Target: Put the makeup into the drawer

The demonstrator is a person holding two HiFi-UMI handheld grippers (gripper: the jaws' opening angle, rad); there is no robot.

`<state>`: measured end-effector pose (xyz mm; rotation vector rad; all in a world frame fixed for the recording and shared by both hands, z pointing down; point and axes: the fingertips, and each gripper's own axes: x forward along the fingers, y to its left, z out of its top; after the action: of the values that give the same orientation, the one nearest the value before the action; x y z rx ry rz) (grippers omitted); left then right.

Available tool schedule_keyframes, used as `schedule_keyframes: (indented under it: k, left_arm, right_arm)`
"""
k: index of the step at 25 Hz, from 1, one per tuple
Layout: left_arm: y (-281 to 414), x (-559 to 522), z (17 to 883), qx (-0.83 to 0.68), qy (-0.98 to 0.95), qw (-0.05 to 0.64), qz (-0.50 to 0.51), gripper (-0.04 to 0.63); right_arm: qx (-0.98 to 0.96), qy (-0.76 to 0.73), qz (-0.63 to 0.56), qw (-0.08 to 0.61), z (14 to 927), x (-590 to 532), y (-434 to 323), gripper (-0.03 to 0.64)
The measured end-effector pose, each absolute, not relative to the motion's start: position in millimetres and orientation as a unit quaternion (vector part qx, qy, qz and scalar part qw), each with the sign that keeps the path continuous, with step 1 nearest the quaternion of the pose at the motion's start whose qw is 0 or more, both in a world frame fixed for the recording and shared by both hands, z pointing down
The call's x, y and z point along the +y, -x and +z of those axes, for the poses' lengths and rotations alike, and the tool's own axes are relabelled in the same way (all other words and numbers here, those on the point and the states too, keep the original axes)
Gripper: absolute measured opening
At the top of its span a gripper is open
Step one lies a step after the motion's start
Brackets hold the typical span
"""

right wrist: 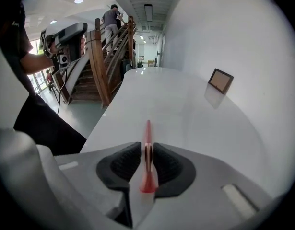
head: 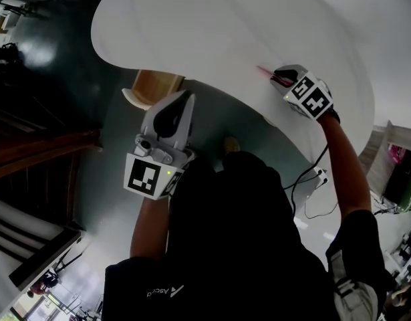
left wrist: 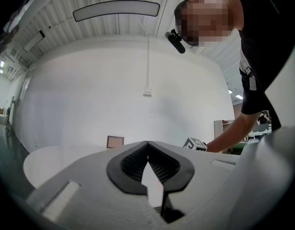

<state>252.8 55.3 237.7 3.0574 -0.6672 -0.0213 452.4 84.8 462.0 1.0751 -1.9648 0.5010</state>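
Two grippers are counted: the left gripper (head: 186, 97), held off the edge of the white table (head: 212, 25), and the right gripper (head: 279, 76), held over that table. One pink makeup stick (right wrist: 147, 131) is counted above the table top. One small framed picture (right wrist: 220, 80) is counted at the table's far side, and one wooden staircase (right wrist: 97, 56) beyond the table's end.

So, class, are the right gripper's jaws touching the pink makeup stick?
Touching. In the right gripper view, the right gripper clamps the pink makeup stick, no gap.
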Motion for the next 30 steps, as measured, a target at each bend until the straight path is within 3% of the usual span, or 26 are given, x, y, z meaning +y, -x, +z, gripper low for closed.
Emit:
schedule_keyframes:
  k: [5,15,30]
  left_arm:
    - [-239.6,42.5,236.5,-0.21,-0.978,0.003,-0.014,0.01]
    - [-196.7,26.8,232.7,-0.208,-0.978,0.007,-0.012,0.01]
    - [-92.3,-7.1,222.9,-0.268,-0.963,0.006,-0.04,0.011]
  right_arm:
    - [-0.78,-0.431,0.215,0.4,462.9,81.1,-448.0,0.054]
    - [-0.771,-0.5,0.185,0.349,432.5,72.5,-411.8,0.051]
    - [-0.819,-0.555,0.065,0.127,270.8,31.9,-254.1,0.051]
